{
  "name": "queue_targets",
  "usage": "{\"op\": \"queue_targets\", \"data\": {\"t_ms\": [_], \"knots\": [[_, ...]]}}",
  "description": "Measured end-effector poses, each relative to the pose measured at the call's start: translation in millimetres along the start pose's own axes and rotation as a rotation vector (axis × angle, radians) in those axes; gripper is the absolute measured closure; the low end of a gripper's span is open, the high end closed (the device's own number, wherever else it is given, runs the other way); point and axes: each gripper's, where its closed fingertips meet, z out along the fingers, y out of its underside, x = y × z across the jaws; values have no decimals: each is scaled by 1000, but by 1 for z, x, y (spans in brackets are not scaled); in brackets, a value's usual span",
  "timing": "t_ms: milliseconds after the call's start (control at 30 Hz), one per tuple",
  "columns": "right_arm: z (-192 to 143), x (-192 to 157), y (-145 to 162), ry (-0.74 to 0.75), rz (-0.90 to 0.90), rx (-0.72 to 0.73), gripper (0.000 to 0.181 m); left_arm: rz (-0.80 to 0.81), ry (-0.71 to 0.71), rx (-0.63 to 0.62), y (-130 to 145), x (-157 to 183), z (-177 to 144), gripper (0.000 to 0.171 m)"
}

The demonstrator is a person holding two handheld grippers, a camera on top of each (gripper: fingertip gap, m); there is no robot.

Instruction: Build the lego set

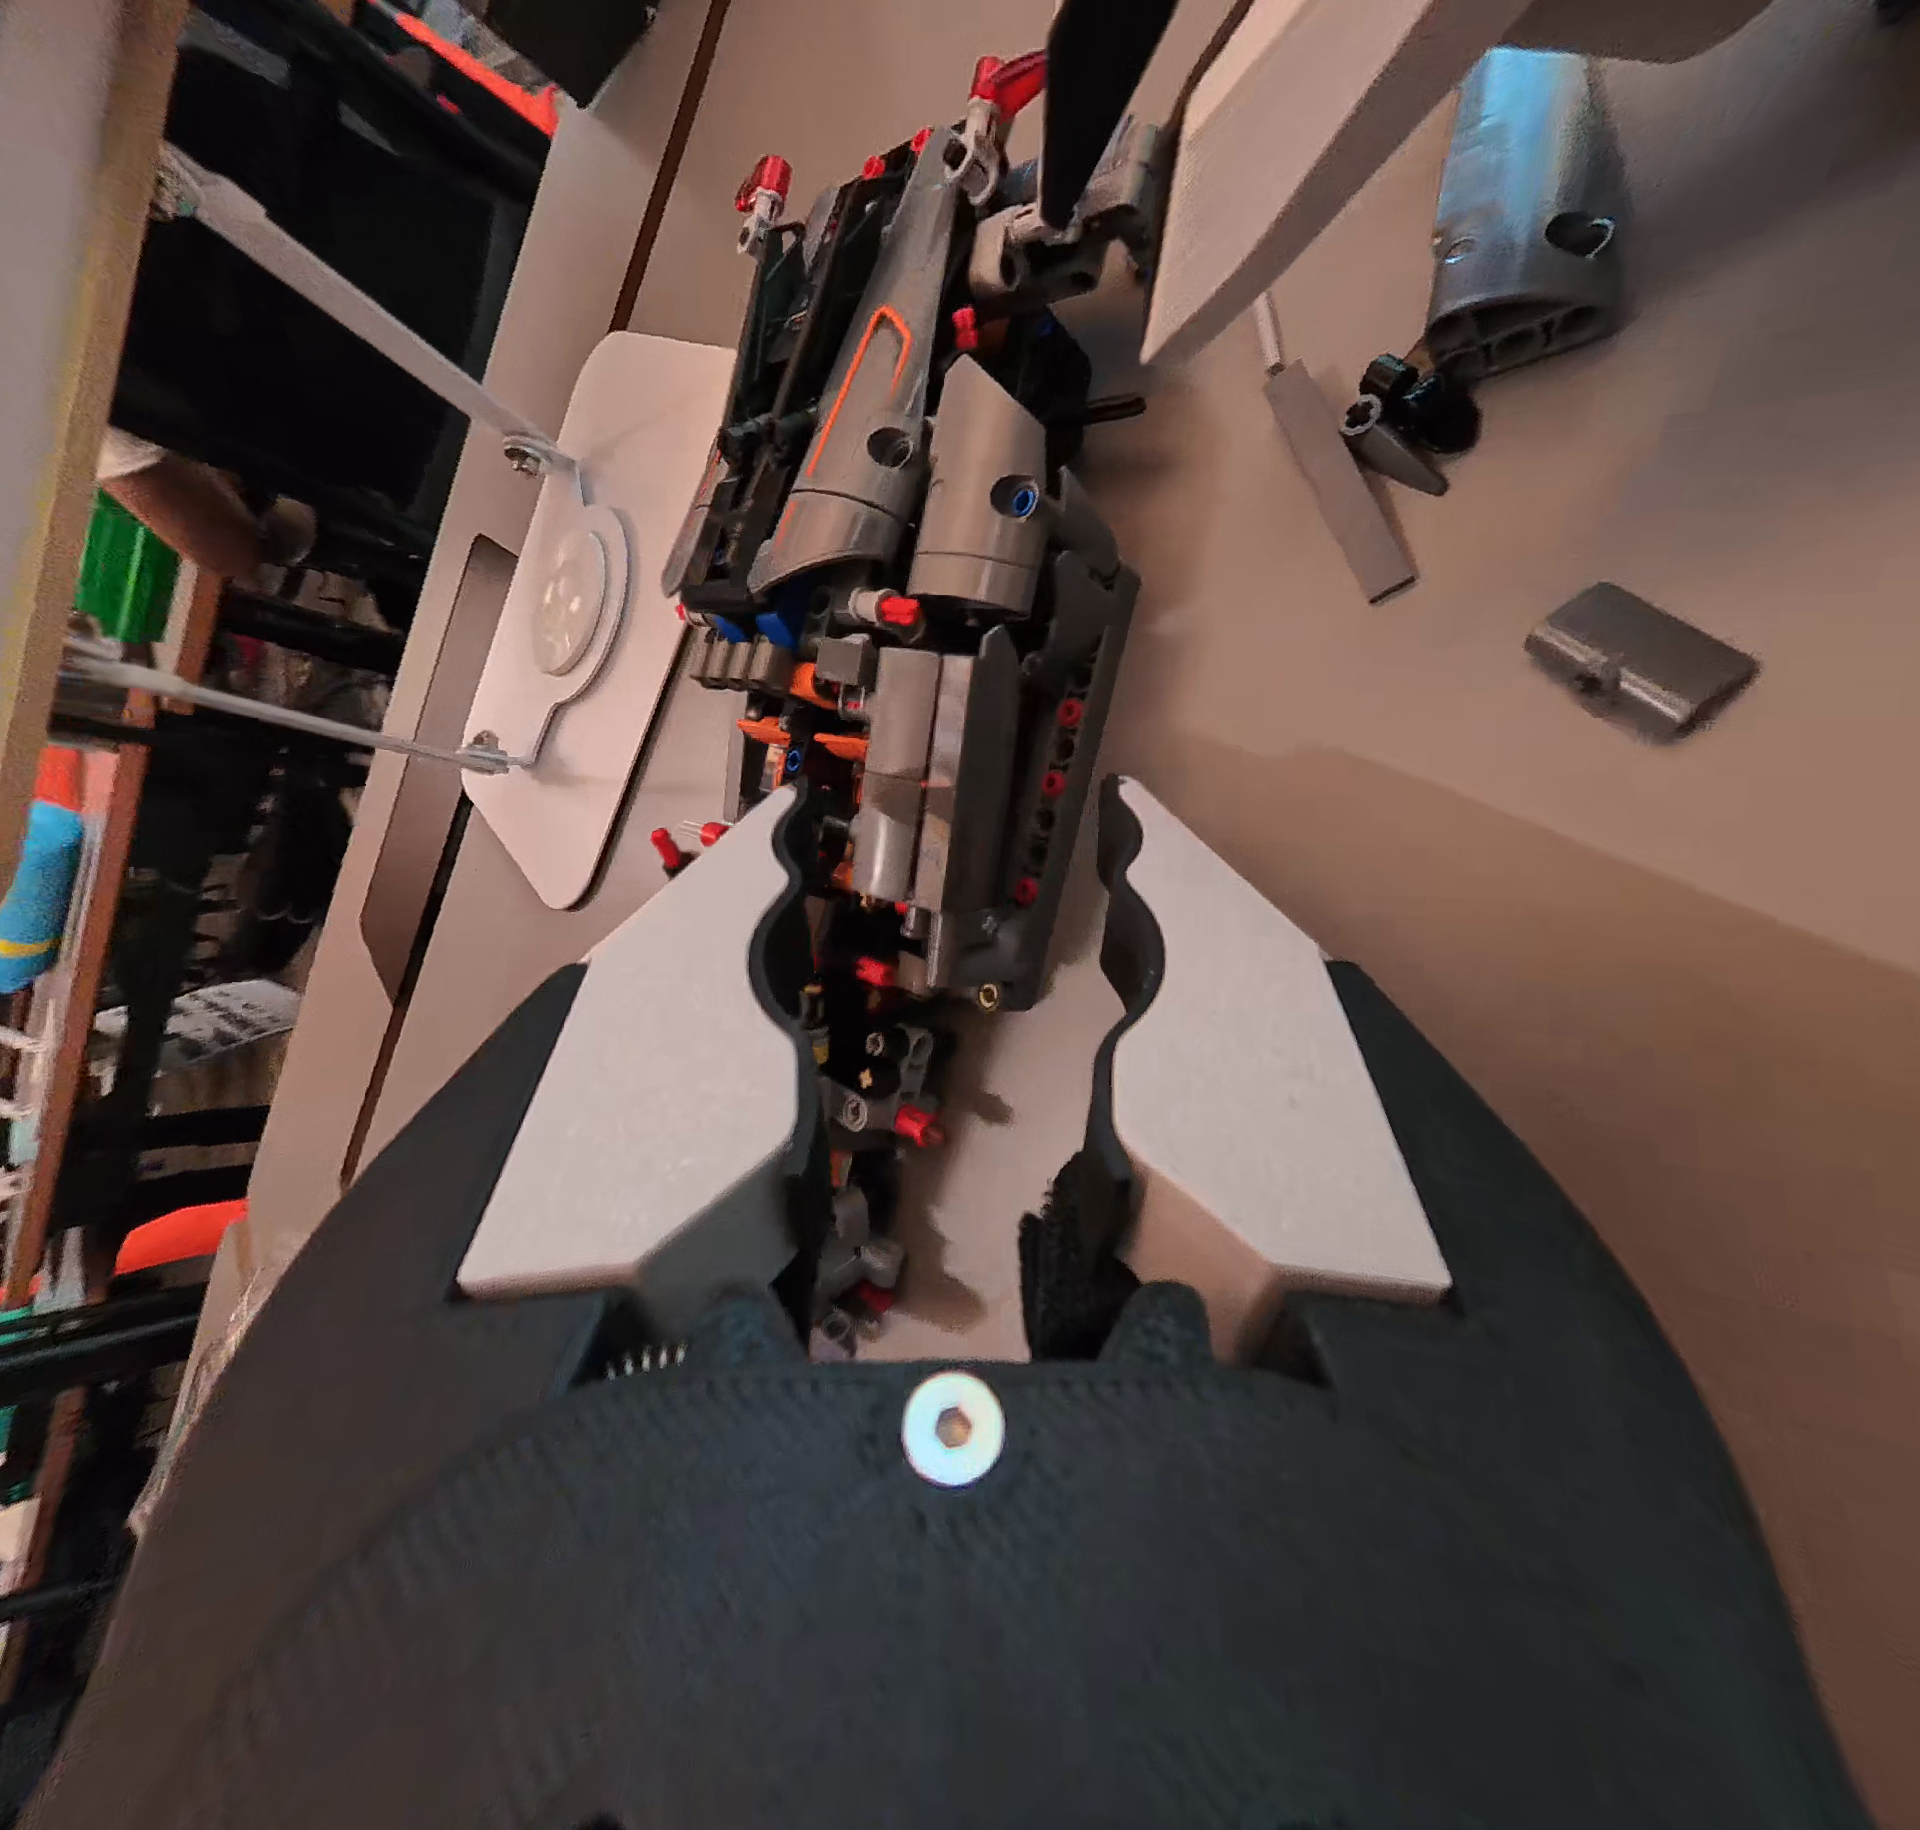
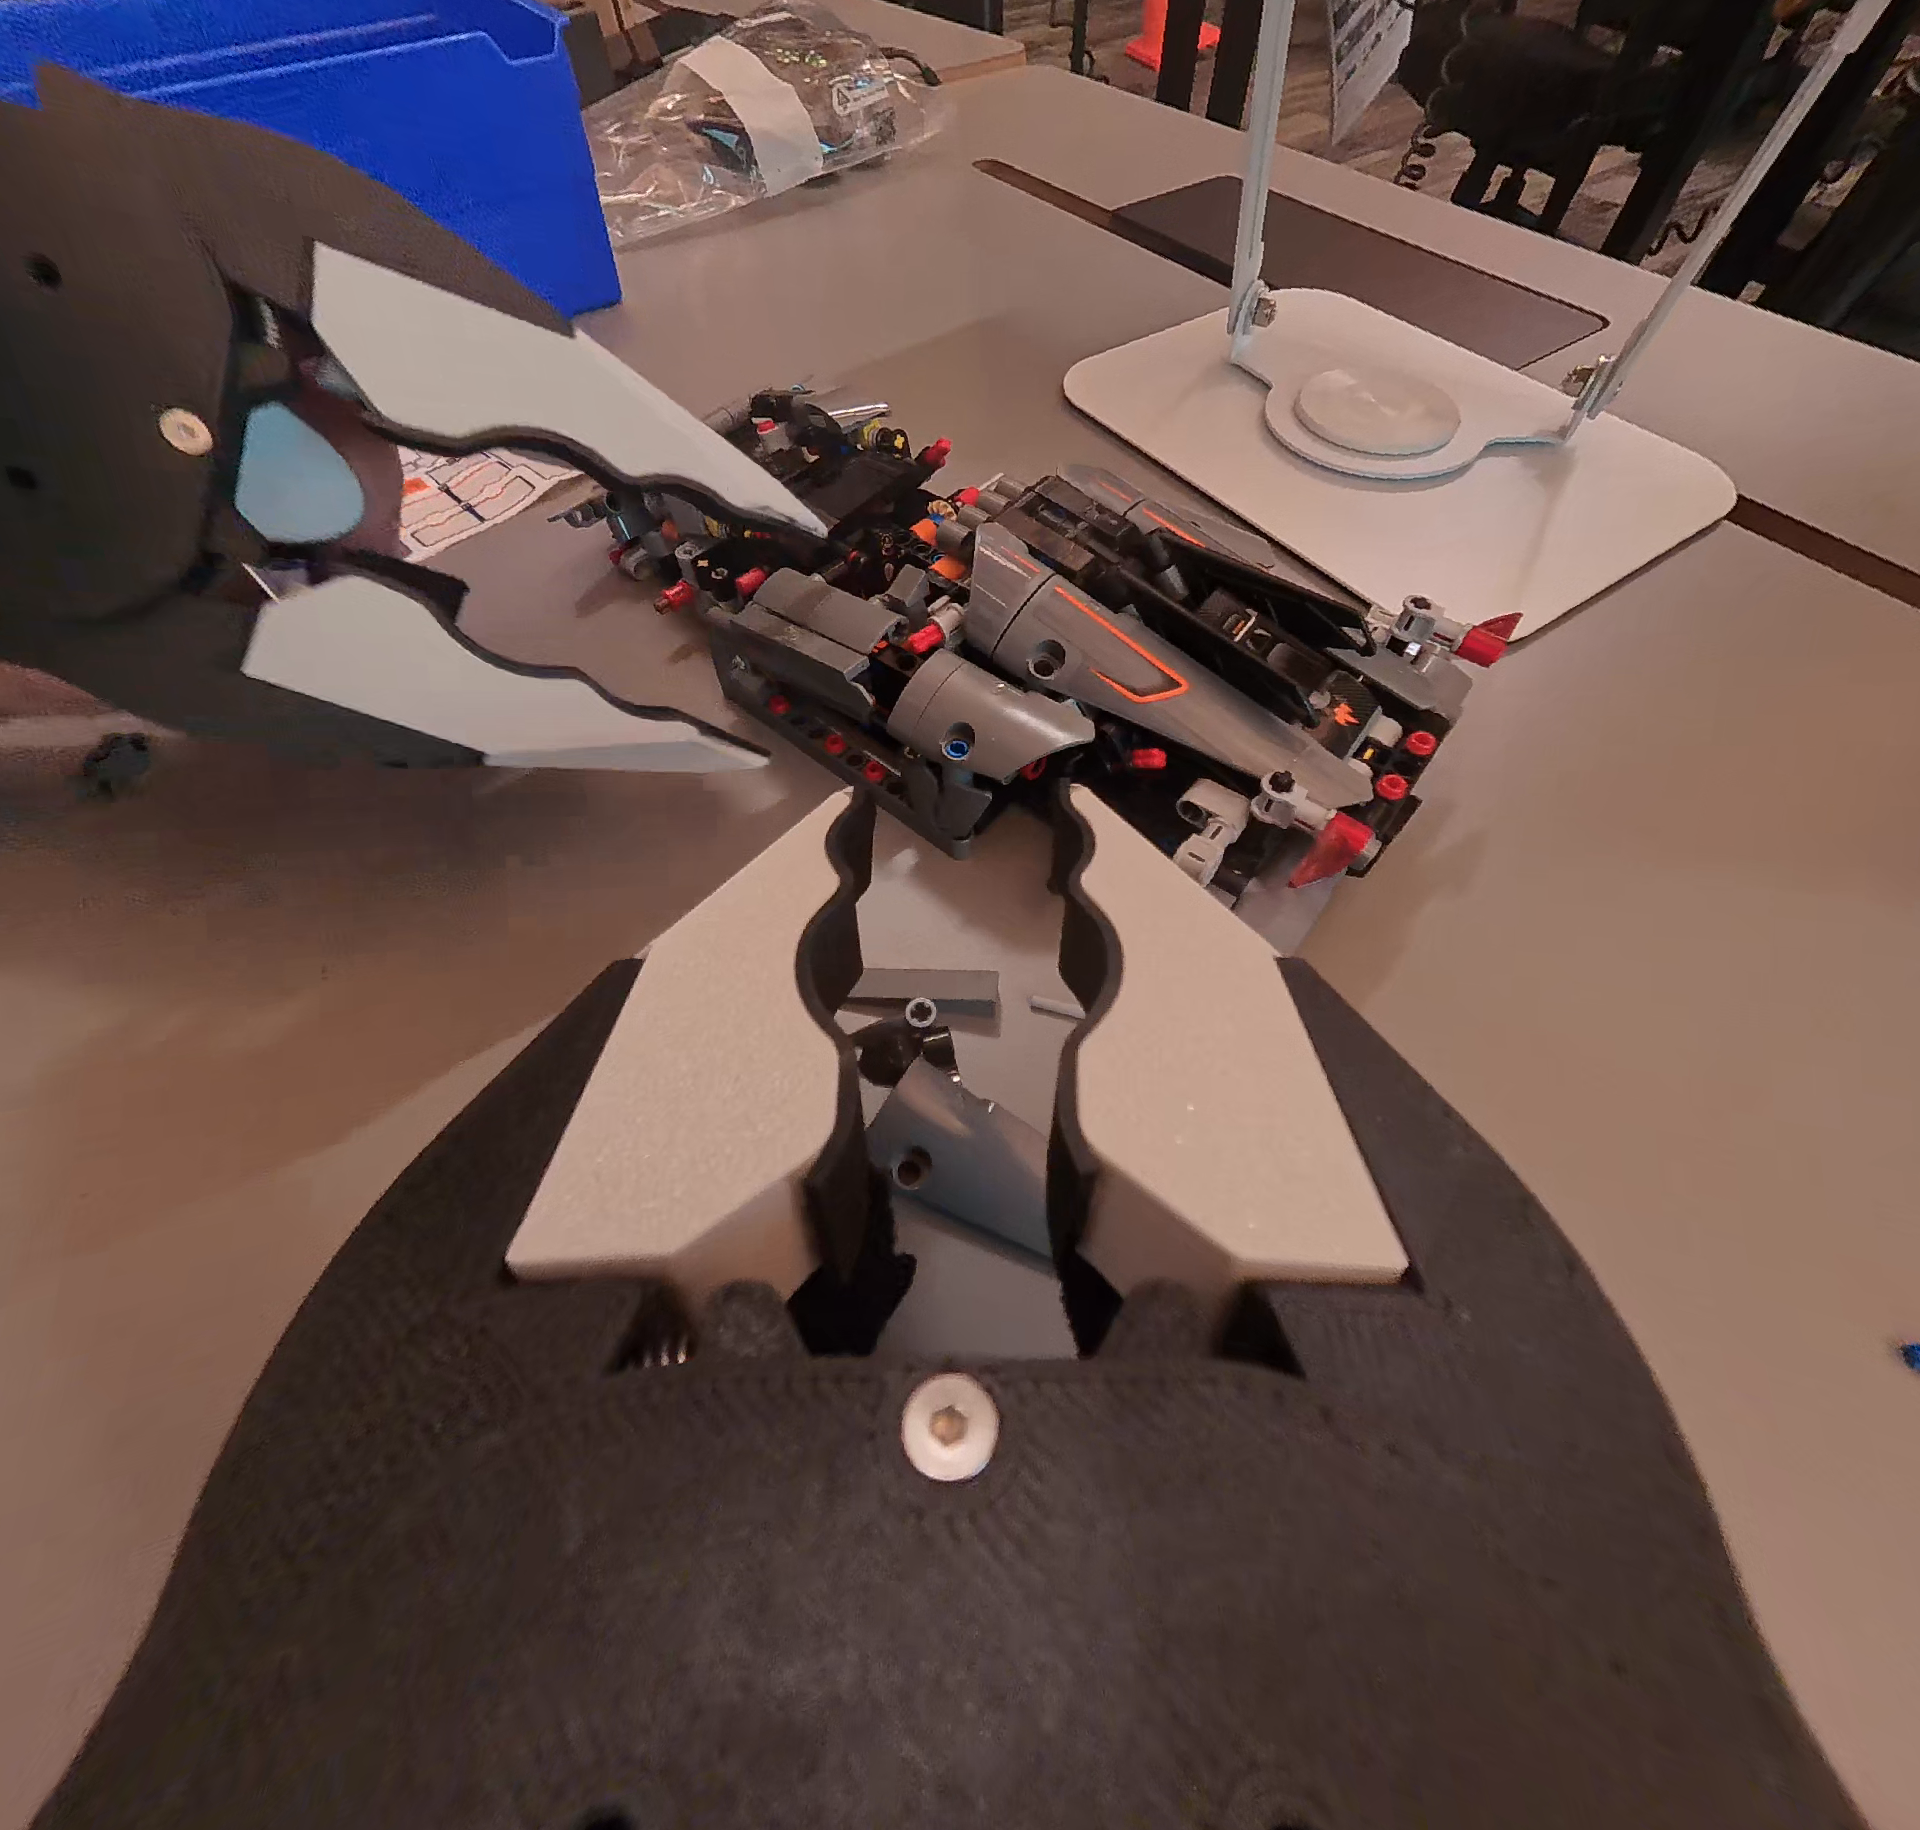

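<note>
A long dark grey and black lego vehicle (image 1: 904, 492) with orange stripes and red pins lies on the tan table (image 1: 1455, 949). My left gripper (image 1: 951, 804) is open, its fingers on either side of the model's near end. In the right wrist view the model (image 2: 1091, 658) lies ahead. The left gripper (image 2: 792, 642) comes in from the left, open around the model's end. My right gripper (image 2: 961, 804) is open and empty, just short of the model's side. Under it lie a grey tile (image 2: 920, 985), a black connector (image 2: 899, 1048) and a curved grey panel (image 2: 966, 1167).
A white stand base (image 2: 1403, 450) sits behind the model. A blue bin (image 2: 416, 118), a plastic bag (image 2: 769, 118) and a sticker sheet (image 2: 468, 502) lie at the far left. A small ribbed grey panel (image 1: 1642, 658) lies apart on the table. My hands' fingertips stand some 8 centimeters from each other.
</note>
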Motion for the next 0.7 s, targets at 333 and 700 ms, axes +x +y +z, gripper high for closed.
{"op": "queue_targets", "data": {"t_ms": [333,700], "knots": [[0,-3,-1,-10,-3,2,150,33,-133,-37,-4,-12,11,144],[1,-6,-2,-21,-2,6,151,-169,-133,23,16,-30,-8,145]]}}
